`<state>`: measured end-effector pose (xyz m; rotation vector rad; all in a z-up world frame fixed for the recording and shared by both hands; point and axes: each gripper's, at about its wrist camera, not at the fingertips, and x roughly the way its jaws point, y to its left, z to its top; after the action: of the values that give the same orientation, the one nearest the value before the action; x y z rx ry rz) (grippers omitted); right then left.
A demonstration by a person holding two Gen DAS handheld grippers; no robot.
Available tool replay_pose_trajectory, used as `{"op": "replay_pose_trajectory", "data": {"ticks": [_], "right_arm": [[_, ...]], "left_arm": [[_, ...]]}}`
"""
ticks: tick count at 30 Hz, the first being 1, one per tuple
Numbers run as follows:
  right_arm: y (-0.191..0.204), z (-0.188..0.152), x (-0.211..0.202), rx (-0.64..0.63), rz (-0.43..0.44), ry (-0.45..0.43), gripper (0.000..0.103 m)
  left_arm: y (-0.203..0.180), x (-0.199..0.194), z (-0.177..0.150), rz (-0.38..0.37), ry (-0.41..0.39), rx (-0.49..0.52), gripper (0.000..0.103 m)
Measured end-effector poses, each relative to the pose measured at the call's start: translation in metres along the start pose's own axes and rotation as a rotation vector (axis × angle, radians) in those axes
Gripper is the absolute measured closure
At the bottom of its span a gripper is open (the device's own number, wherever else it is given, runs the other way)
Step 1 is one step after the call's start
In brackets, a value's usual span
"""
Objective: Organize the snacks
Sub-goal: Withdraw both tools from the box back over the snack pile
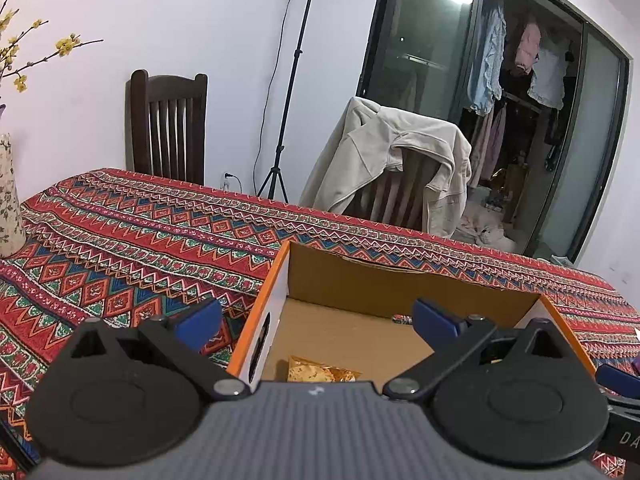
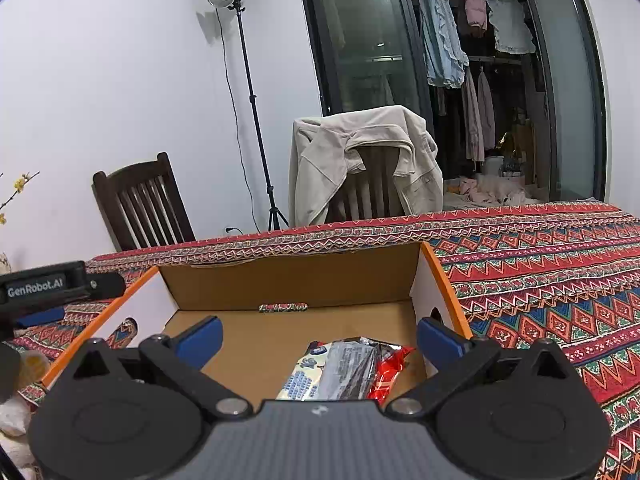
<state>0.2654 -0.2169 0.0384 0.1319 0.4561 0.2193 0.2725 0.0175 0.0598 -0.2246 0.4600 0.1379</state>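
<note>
**Both grippers wide over the snack box**

I see my left gripper with its jaws spread wide and nothing between the pads, hovering over the cardboard box on the patterned tablecloth. A golden snack packet lies on the box floor below it. My right gripper is spread just as wide and empty, above a white-and-red snack packet lying in the same box.

Box: orange rim, white sides, brown inside. Tablecloth: red, blue, green zigzag bands. Snack packets: golden; white, grey and red. Finger pads blue.
</note>
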Motion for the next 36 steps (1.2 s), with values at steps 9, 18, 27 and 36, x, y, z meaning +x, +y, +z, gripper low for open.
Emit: {"op": "replay_pose_trajectory", "data": {"ticks": [9, 18, 27, 36], "right_arm": [[0.006, 0.01, -0.023, -0.008, 0.012, -0.042, 0.0], [0.015, 0.021, -0.064, -0.025, 0.017, -0.062, 0.0], [0.02, 0.005, -0.11, -0.034, 0.019, -0.062, 0.0], [0.028, -0.034, -0.146, -0.052, 0.033, -0.019, 0.0]], "left_arm": [[-0.008, -0.026, 0.01, -0.02, -0.022, 0.002, 0.0], [-0.013, -0.067, 0.016, -0.046, -0.04, 0.023, 0.0], [-0.005, -0.111, 0.0, -0.077, -0.035, 0.042, 0.0], [0.014, -0.145, -0.036, -0.085, 0.003, 0.047, 0.0]]}}
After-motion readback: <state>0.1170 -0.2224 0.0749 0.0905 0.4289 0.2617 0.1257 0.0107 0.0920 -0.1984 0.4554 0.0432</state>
